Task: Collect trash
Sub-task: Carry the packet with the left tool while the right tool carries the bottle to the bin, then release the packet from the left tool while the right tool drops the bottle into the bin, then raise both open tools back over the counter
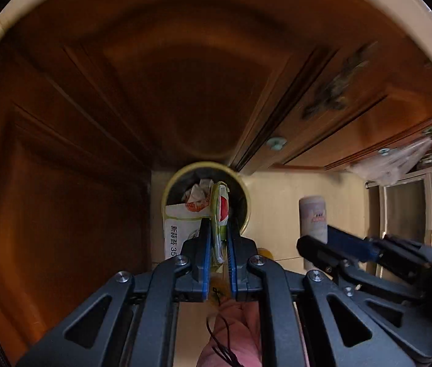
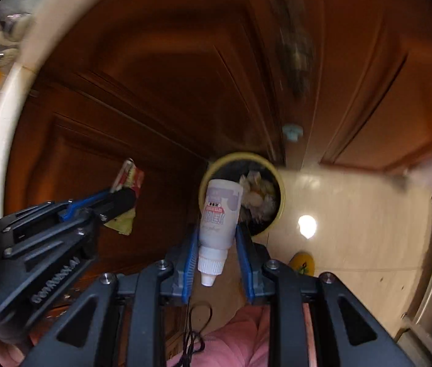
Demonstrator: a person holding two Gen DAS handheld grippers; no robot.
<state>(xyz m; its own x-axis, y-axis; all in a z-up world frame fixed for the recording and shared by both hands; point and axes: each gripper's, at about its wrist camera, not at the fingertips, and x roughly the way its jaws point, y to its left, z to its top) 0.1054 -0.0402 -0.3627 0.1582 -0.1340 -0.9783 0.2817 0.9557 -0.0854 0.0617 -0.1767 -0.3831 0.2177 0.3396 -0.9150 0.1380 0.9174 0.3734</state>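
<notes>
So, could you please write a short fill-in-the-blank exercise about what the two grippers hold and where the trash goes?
1. The right gripper is shut on a small white ____ with a ribbed cap.
2. The left gripper pinches a crumpled ____ between its blue pads.
3. Both grippers point down toward a round bin with a ____ rim.
4. The bin stands on the floor beside brown ____ cabinet doors.

Missing words: bottle; wrapper; yellow; wooden

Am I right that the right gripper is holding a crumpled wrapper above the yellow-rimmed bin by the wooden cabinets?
Not quite: the right gripper holds a small white bottle, cap toward the camera, above the yellow-rimmed bin, as the right wrist view shows.
</notes>
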